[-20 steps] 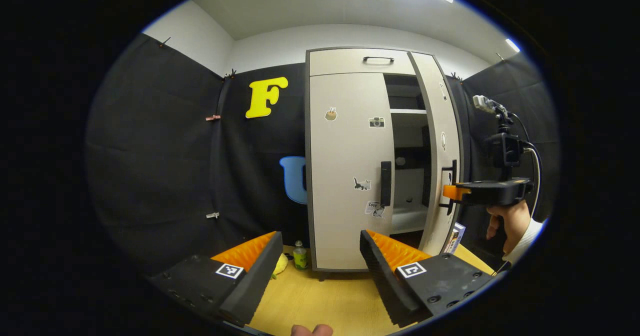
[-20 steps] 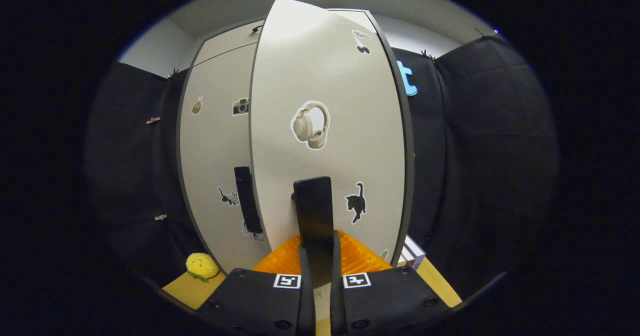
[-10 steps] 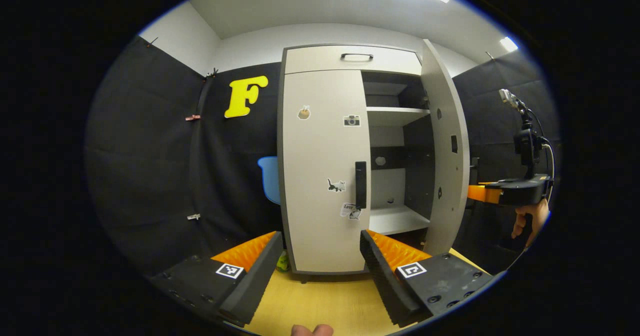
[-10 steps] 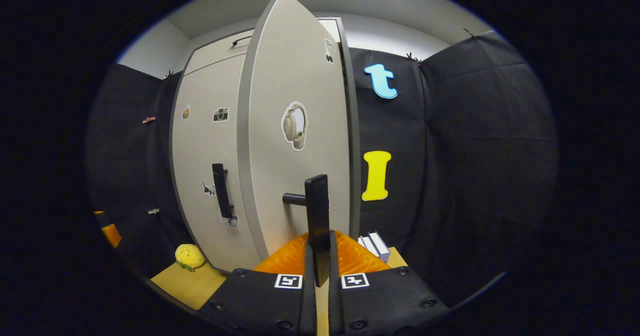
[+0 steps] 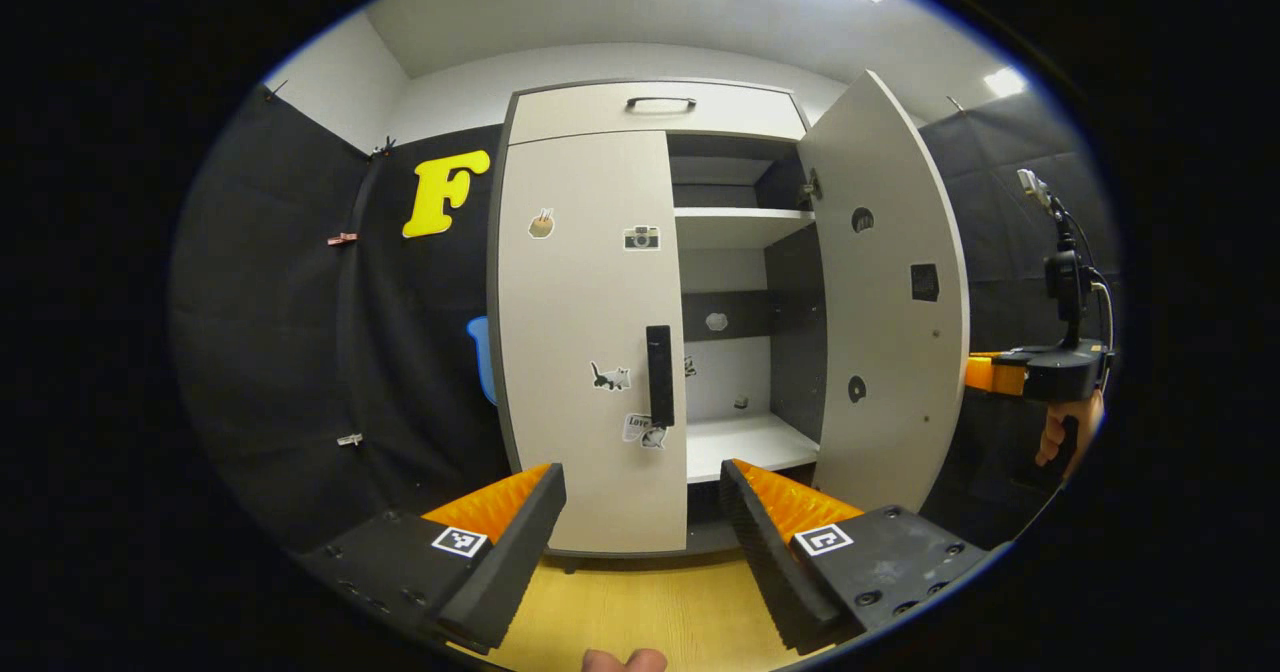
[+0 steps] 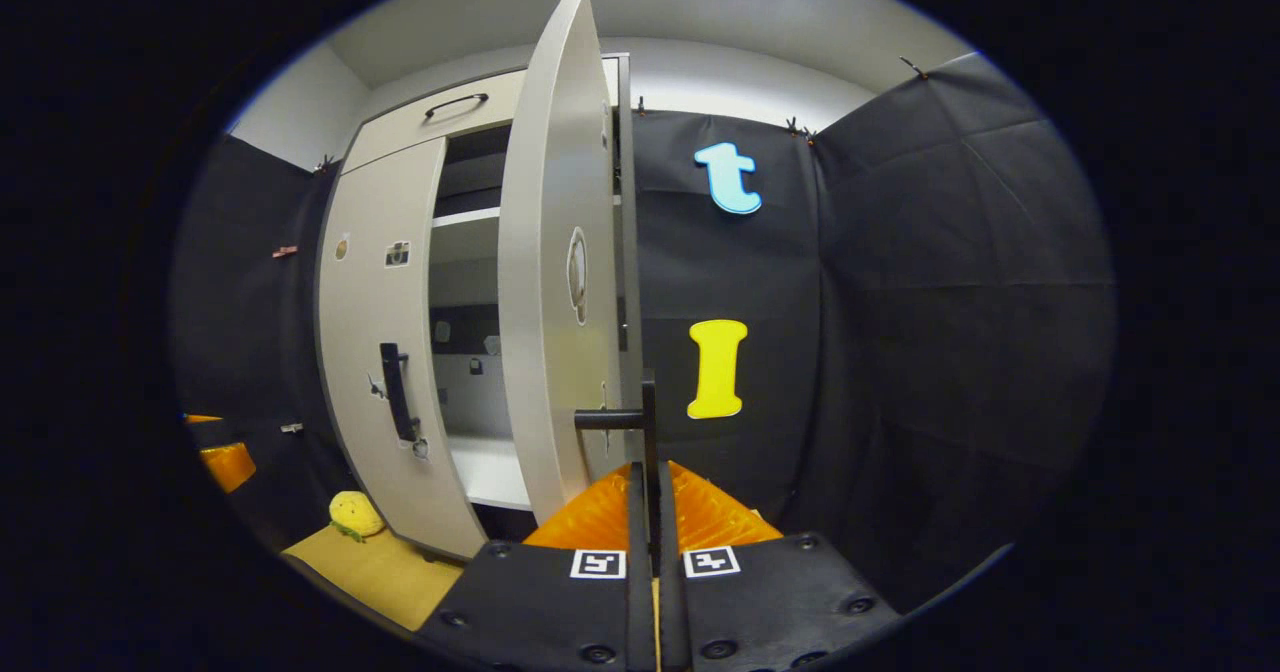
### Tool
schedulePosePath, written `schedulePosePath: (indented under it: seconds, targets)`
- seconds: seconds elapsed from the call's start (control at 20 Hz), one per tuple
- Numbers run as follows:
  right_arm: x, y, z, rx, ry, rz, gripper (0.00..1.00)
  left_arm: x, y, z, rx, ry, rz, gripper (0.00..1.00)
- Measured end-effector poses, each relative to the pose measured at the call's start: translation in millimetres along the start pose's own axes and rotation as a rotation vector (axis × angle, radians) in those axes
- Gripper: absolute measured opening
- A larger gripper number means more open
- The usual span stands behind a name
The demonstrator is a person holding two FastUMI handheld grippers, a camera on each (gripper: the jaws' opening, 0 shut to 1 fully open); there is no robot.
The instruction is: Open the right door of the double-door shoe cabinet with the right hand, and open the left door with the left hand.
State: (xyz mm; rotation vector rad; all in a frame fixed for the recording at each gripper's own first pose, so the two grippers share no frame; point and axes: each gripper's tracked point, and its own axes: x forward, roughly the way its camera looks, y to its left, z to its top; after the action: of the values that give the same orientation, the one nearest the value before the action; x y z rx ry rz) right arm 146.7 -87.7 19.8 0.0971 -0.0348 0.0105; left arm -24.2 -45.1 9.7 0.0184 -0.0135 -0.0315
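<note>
While the right door (image 5: 885, 292) of the tall pale-grey double-door shoe cabinet (image 5: 655, 110) stands swung wide open, its inner face turned toward the left gripper view, the left door (image 5: 590, 332) is shut flat against the carcass. That left door carries a vertical black bar handle (image 5: 659, 375) near its inner edge and several small stickers. Inside the open half, a white lower shelf (image 5: 745, 442) and a white upper shelf (image 5: 740, 214) show against a dark back wall.

The left gripper (image 5: 640, 512) hovers in front of the cabinet above the yellowish wooden desk (image 5: 640, 607), its fingers spread wide apart with nothing between them, well short of the left door's handle.

Seen in the right gripper view, the right gripper (image 6: 647, 492) has its fingers pressed together on the black bar handle of the right door (image 6: 649, 432), which is seen almost edge-on. From the left gripper view, this same gripper pokes out from behind the open door's outer edge, held by a person's hand (image 5: 1070, 430).

A small yellow plush toy (image 6: 355, 514) lies on the desk beside the cabinet's left foot.
</note>
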Motion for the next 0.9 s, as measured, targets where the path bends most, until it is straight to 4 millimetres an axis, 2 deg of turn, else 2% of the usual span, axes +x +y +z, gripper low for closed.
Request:
schedulePosePath:
  seconds: [0.1, 0.3, 0.55, 0.65, 0.75, 0.9]
  targets:
    - [0.2, 4.1, -3.9, 0.048, 0.022, 0.052, 0.06, 5.6, -5.4, 0.6, 0.003, 0.0, -0.005, 0.95]
    - [-1.7, 0.6, 3.1, 0.028, 0.005, 0.046, 0.07, 14.7, -12.8, 0.5, 0.007, 0.007, -0.006, 0.96]
    - [-5.0, -0.6, 0.5, 0.057, 0.035, 0.039, 0.08, 28.8, -18.2, 4.0, -0.002, 0.009, -0.006, 0.95]
    - [-14.9, -4.6, -1.6, 0.05, 0.044, 0.039, 0.11, 36.1, -18.4, 7.7, 0.009, 0.001, -0.003, 0.96]
    - [-27.4, -5.4, -0.4, 0.035, 0.042, 0.044, 0.18, 44.7, -19.0, 10.9, 0.013, -0.005, -0.004, 0.96]
    - [-42.6, -22.6, 0.2, 0.012, 0.033, 0.013, 0.77, 60.6, -24.4, 15.0, 0.006, -0.009, -0.022, 0.95]
